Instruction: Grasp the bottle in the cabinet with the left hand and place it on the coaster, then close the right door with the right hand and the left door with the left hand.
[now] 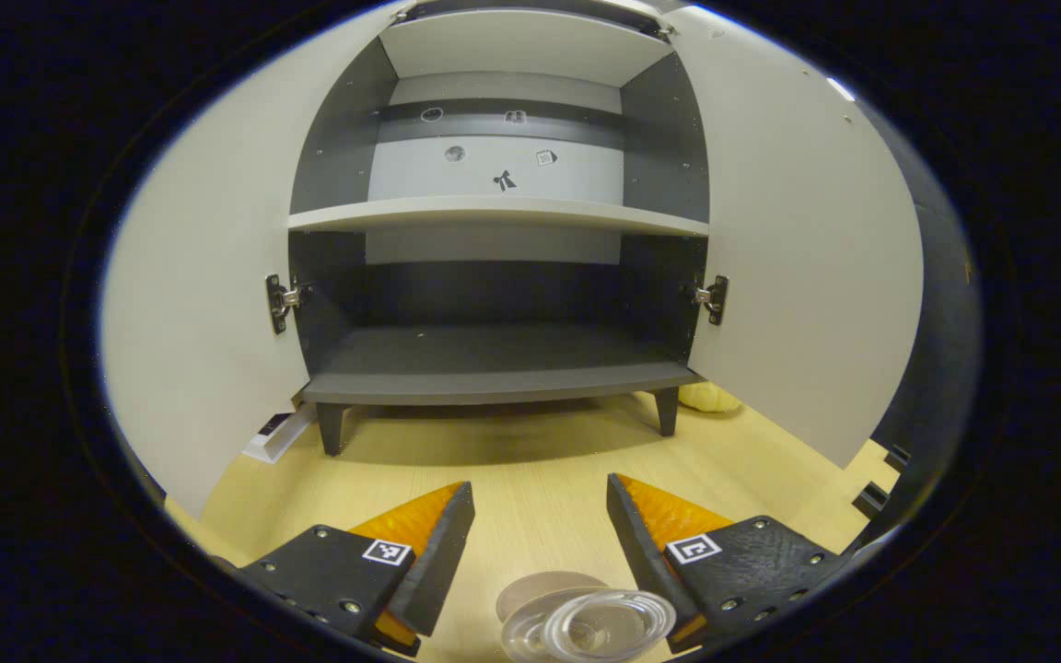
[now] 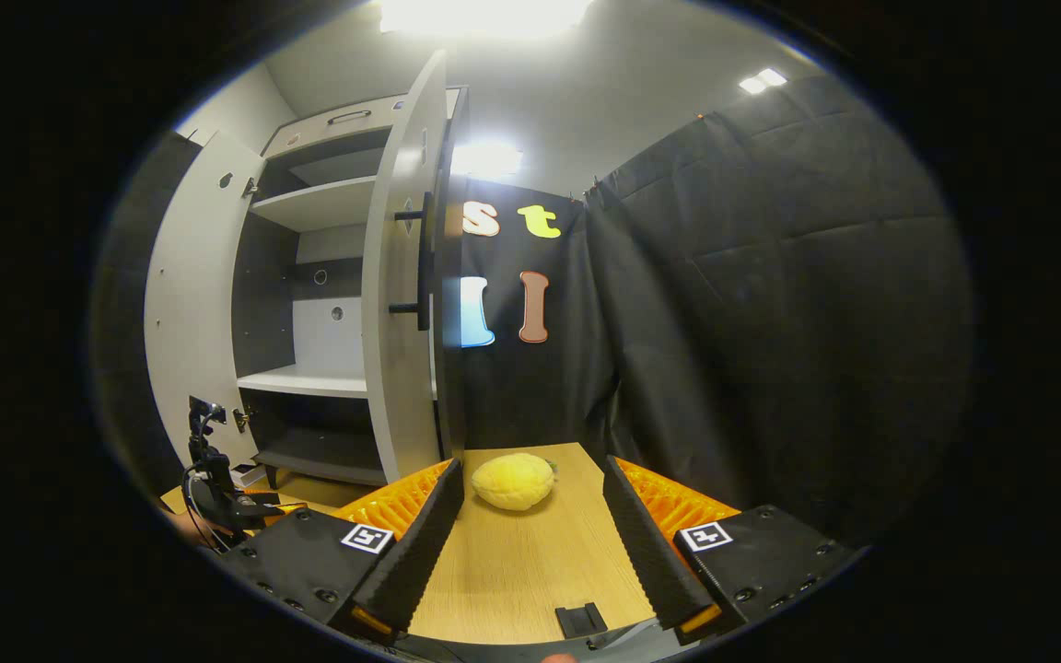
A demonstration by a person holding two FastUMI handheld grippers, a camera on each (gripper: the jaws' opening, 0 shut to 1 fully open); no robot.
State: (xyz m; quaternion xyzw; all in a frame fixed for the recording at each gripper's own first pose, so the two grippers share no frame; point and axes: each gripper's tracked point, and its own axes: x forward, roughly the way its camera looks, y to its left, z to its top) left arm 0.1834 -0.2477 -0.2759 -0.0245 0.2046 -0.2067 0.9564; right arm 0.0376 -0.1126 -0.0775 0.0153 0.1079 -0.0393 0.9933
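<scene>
Where both fingers spread wide, empty: clear bottle (image 1: 600, 626) upright on round coaster (image 1: 530, 589).

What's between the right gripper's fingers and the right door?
A yellow lemon-like thing on the table, ahead of the open right gripper, beside the right door; right gripper view.

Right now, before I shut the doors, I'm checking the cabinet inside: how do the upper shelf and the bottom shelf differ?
The upper shelf is a light board; the bottom shelf is dark grey. The back wall above the upper shelf is pale and carries small marks; the wall behind the bottom shelf is dark and plain. Both run the full width of the cabinet, and the bottle stands on neither.
</scene>
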